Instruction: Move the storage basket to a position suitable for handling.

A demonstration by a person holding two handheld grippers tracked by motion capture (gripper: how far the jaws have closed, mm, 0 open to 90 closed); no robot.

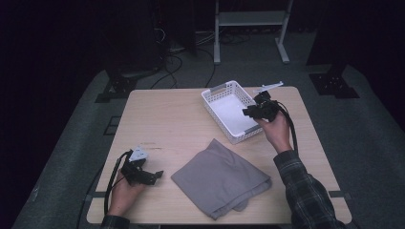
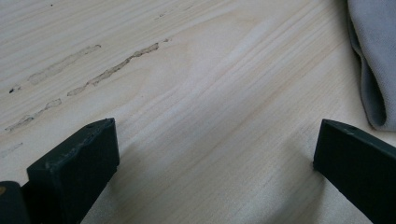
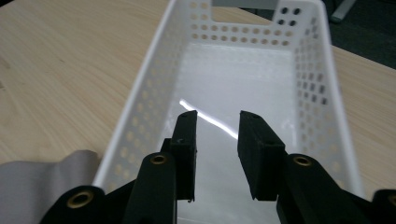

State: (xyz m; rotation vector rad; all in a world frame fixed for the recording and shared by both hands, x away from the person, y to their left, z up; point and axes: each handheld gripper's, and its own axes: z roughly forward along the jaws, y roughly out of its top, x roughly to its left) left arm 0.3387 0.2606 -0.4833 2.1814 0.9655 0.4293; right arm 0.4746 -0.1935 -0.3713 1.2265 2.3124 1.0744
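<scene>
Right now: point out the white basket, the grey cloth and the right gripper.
white basket (image 1: pixel 213 102): high view, on its left long rim.
grey cloth (image 1: pixel 217 176): high view, middle of the folded fabric.
right gripper (image 3: pixel 217 156): right gripper view, gap midway between its jaw tips, nothing between them.

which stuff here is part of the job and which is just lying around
In the job:
white basket
grey cloth
right gripper, jaws a little apart over the basket
left gripper, open over bare table

Lying about:
cables on the floor
white frame
</scene>
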